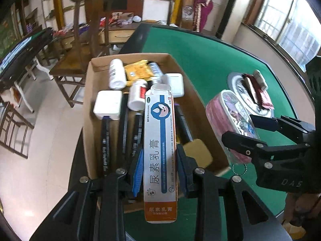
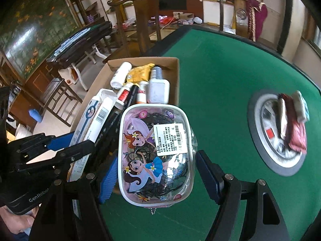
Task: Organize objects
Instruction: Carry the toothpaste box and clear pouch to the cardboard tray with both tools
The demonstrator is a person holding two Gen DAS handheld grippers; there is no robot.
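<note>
My left gripper (image 1: 160, 172) is shut on a long white-and-blue ointment carton (image 1: 159, 140) with an orange end, held lengthwise over the open cardboard box (image 1: 89, 110). In the box lie white bottles (image 1: 116, 74), a yellow packet (image 1: 136, 70), white adapters (image 1: 108, 104) and black pens. In the right wrist view my right gripper (image 2: 158, 172) is shut on a clear pink pouch (image 2: 154, 152) printed with cartoon fairies, its blue pads (image 2: 109, 172) on both sides. The pouch hangs beside the box's (image 2: 174, 80) right wall. The left gripper (image 2: 60, 146) and its carton (image 2: 94, 116) show at the left.
The table is covered in green felt (image 2: 220, 70) with a dark rim. A round metal disc (image 2: 260, 120) set in its middle carries small dark red and white packets (image 2: 295, 128). Wooden chairs (image 1: 80, 40) stand beyond the table's far edge. A hand (image 2: 18, 223) grips the left tool.
</note>
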